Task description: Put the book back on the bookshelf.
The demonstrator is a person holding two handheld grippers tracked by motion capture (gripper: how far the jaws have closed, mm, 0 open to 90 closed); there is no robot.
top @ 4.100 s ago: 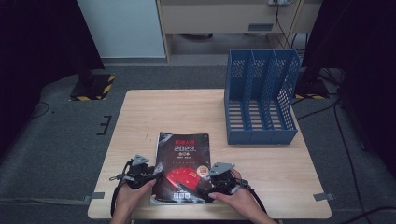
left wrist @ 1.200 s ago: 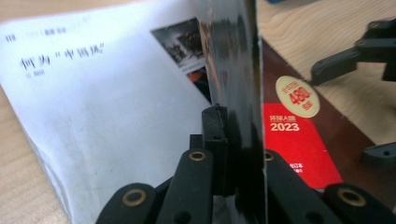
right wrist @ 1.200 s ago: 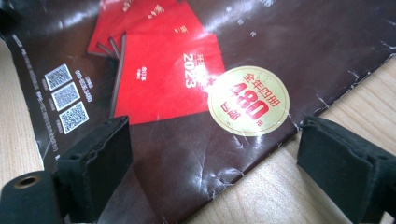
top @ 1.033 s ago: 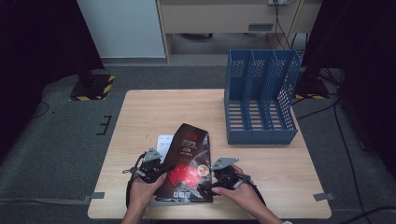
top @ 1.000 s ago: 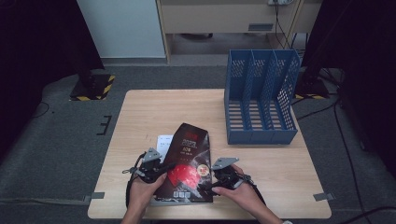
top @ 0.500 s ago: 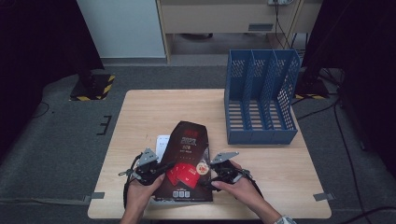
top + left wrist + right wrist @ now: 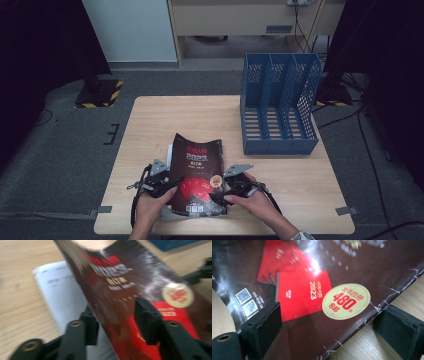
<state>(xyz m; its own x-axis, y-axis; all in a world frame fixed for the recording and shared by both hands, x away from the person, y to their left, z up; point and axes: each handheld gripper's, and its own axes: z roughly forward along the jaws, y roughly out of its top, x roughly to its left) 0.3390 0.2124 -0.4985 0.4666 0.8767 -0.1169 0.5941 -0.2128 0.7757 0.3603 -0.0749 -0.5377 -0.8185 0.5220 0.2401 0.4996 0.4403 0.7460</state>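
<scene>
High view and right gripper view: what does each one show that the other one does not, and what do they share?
High view: the blue file rack at the table's far right, and white sheets under the magazine's left side. Right gripper view: readable print, 480 on the round yellow sticker and 2023 on the red panel, and white creases along the cover's edge. Shared: the dark magazine, the wooden table, the right gripper, jaws apart astride the magazine's edge.
</scene>
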